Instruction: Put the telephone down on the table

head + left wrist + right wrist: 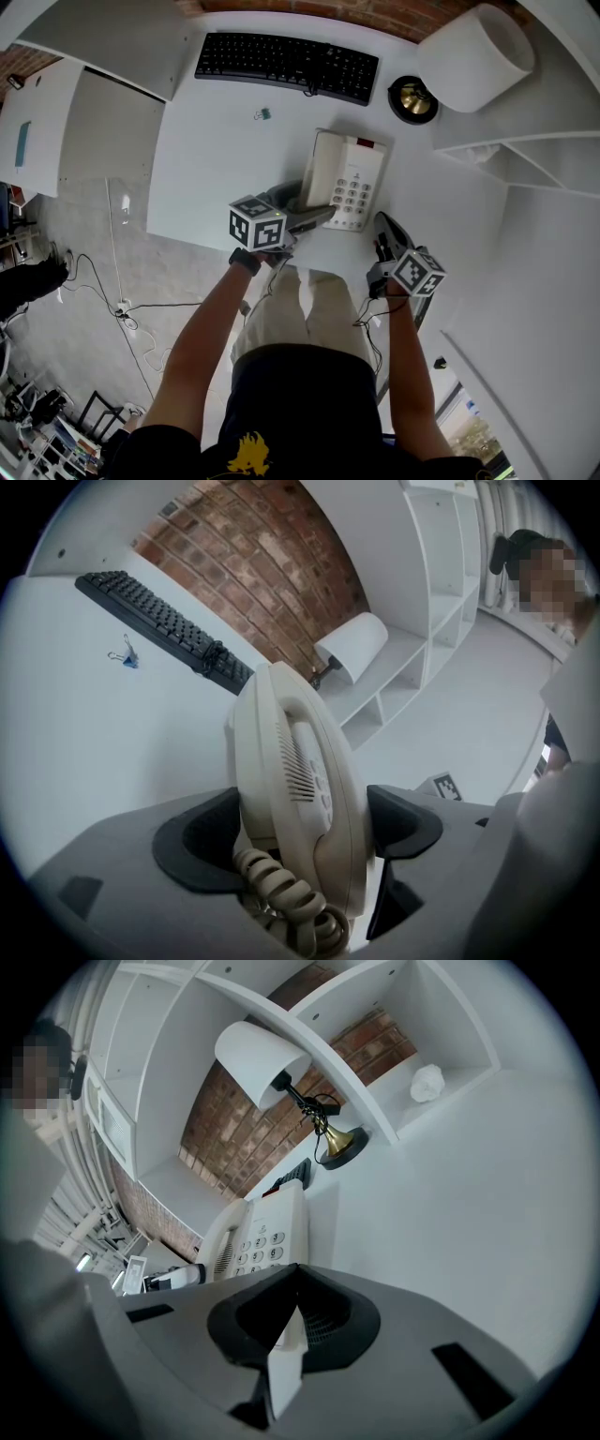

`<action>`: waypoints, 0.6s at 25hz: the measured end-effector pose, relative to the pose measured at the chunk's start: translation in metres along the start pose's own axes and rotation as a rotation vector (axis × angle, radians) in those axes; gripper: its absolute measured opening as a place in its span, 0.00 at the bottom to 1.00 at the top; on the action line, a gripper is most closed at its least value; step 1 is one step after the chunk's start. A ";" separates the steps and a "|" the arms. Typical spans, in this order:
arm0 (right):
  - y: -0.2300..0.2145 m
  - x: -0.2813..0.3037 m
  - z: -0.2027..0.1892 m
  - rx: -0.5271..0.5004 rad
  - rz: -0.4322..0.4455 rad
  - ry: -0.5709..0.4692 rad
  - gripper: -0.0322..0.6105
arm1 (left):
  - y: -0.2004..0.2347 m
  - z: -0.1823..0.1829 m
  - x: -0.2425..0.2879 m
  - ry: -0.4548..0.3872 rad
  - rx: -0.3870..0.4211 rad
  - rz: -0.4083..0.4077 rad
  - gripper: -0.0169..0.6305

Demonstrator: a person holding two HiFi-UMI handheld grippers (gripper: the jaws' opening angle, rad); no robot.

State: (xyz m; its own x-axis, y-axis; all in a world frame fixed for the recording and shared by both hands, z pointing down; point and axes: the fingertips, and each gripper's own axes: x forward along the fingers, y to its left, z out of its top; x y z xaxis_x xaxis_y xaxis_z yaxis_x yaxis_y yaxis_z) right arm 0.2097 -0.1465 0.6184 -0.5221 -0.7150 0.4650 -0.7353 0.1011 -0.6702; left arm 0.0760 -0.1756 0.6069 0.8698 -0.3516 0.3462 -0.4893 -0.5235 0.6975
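Right now the left gripper has its fingers clamped on the telephone at its seven o'clock end, over mid-tabletop. The right gripper, fingers clenched empty, hovers at the telephone's five o'clock.

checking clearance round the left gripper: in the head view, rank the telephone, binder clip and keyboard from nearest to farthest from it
1. Telephone: clamped in the left gripper, near the table edge closest to the person.
2. Binder clip: alone on the bare tabletop beyond the gripper, about midway across.
3. Keyboard: along the table's far edge.
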 end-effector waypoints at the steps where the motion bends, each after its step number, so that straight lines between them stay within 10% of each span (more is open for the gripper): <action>1: 0.000 0.000 0.000 0.001 0.001 0.000 0.04 | 0.002 0.001 -0.001 -0.010 -0.012 0.006 0.66; 15: 0.005 -0.001 -0.003 0.004 0.015 -0.002 0.04 | 0.025 0.014 -0.012 -0.054 -0.259 -0.005 0.66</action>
State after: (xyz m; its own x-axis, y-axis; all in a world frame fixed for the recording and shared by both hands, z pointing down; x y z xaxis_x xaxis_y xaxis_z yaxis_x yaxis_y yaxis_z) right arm 0.2047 -0.1431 0.6163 -0.5322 -0.7148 0.4537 -0.7258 0.1093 -0.6792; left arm 0.0520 -0.1952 0.6117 0.8639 -0.3940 0.3137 -0.4465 -0.3112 0.8389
